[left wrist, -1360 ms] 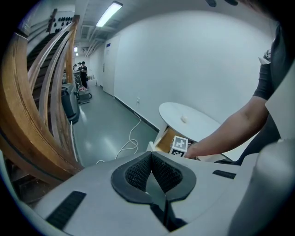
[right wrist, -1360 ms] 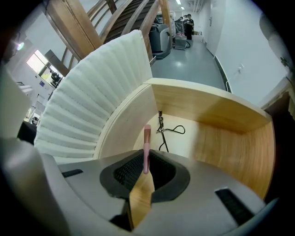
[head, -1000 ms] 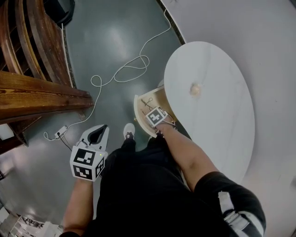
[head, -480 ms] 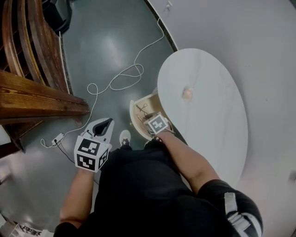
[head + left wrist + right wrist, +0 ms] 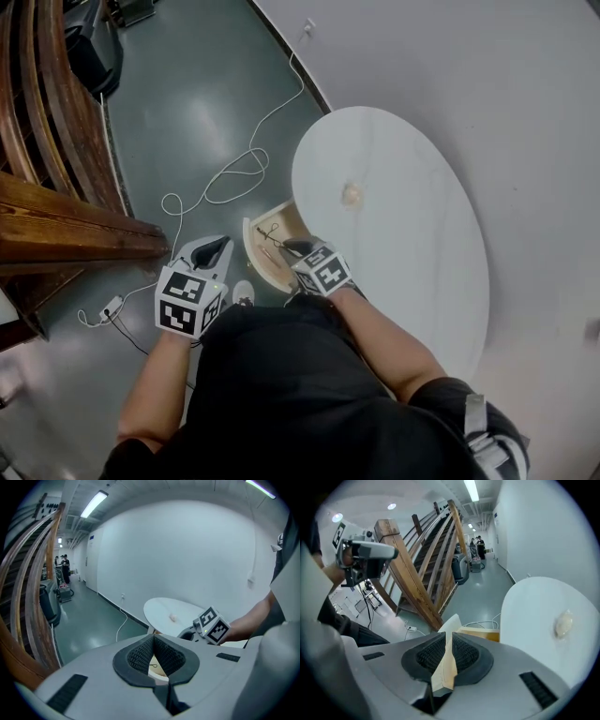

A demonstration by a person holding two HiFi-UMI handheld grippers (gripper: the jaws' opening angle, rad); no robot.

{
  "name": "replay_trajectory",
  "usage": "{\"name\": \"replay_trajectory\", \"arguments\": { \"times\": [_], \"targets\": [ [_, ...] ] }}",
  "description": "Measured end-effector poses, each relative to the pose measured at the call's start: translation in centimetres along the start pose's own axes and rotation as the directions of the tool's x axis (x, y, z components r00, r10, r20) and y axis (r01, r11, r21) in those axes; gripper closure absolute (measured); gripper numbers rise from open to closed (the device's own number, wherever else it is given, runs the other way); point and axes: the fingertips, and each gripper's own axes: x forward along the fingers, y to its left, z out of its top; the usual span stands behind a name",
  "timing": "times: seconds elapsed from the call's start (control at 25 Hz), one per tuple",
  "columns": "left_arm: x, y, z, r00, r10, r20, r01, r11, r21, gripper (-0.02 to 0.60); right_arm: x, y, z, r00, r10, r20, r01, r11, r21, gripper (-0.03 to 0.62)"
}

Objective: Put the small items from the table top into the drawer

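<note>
Right gripper view, lower centre: right gripper (image 5: 449,657) pinches the drawer front (image 5: 451,626); a skewed pull could slip. Left gripper (image 5: 153,659) closed, empty.

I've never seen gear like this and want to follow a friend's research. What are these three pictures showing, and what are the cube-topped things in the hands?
A person stands over a white oval table, holding a two-jaw tool in each hand; the cubes are part of those tools. The top-down picture comes from a camera on the person's head; the other two come from cameras riding on each tool, looking along its jaws. One small pale item lies on the table top. A wooden drawer stands open with thin wiry things inside. The right tool is clamped on the drawer front; the left tool is shut and empty.
</note>
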Motion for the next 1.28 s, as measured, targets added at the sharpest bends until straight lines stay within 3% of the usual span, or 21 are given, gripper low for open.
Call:
{"name": "replay_trajectory", "arguments": {
  "times": [0.12,0.28,0.64,1.12,1.28],
  "targets": [
    [0.8,-0.8,0.3,1.0,-0.023,-0.01,0.024,0.999,0.023,0.566,-2.8,-1.4,1.4,0.996,-0.045,0.076,0.041,0.998,0.043,0.554],
    [1.8,-1.8,0.7,0.999,-0.046,-0.014,0.047,0.998,0.048,0.566,-5.8,-5.6,1.8,0.974,-0.169,0.148,0.15,0.98,0.132,0.568],
    [3.5,-3.3,2.0,0.997,-0.07,-0.021,0.071,0.995,0.068,0.565,-11.3,-14.4,0.8,0.911,-0.369,0.184,0.312,0.909,0.277,0.585],
    [4.7,-3.8,2.3,0.999,-0.027,-0.046,0.03,0.998,0.048,0.566,-12.1,-20.5,0.4,0.885,-0.441,0.151,0.39,0.878,0.279,0.582],
    [4.8,-3.8,2.4,0.999,-0.006,-0.049,0.008,0.999,0.035,0.566,-11.3,-22.6,0.3,0.883,-0.454,0.117,0.419,0.876,0.237,0.524]
  ]
}}
